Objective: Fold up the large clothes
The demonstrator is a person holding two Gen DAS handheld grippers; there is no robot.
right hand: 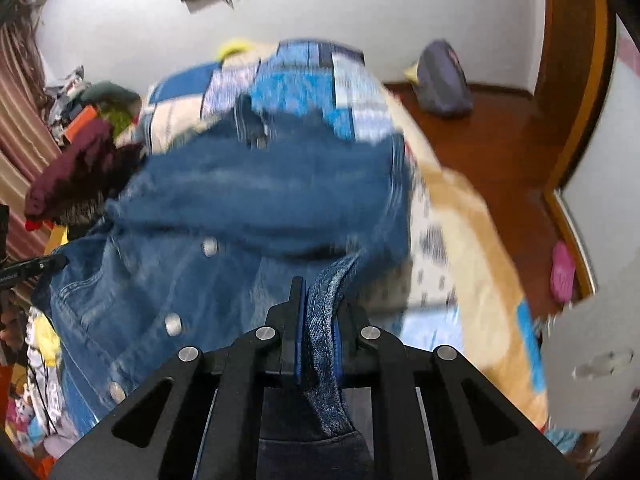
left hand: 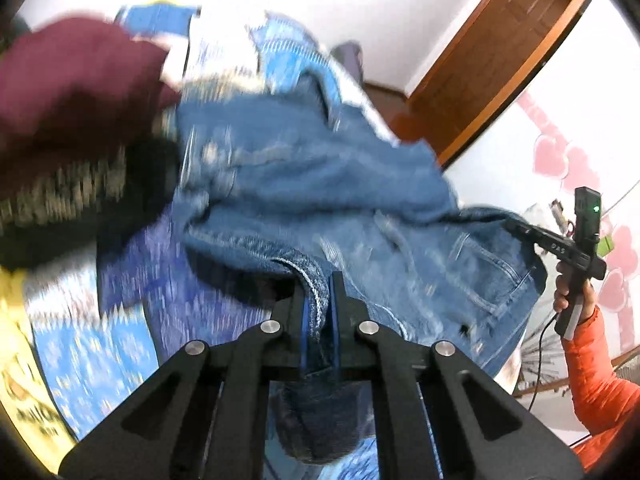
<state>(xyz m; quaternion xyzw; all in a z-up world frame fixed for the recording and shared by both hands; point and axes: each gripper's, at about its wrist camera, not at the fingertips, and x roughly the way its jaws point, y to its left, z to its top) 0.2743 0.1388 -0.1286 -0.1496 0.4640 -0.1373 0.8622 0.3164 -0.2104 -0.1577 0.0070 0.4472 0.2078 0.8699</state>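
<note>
A blue denim jacket (left hand: pixel 320 196) with metal buttons hangs between both grippers above a bed; it also shows in the right wrist view (right hand: pixel 256 200). My left gripper (left hand: pixel 320 284) is shut on a stitched hem of the jacket. My right gripper (right hand: pixel 320 292) is shut on another thick denim edge. The right gripper also shows in the left wrist view (left hand: pixel 520 228), far right, holding the jacket's far corner. The views are motion-blurred.
The bed has a blue, white and tan patchwork cover (right hand: pixel 320 76). A maroon garment (left hand: pixel 76 80) and a dark patterned one (left hand: pixel 68 200) lie at the left. A wooden door (left hand: pixel 500 44), wood floor (right hand: pixel 500 152), purple bag (right hand: pixel 444 80) and pink slipper (right hand: pixel 562 272) are to the right.
</note>
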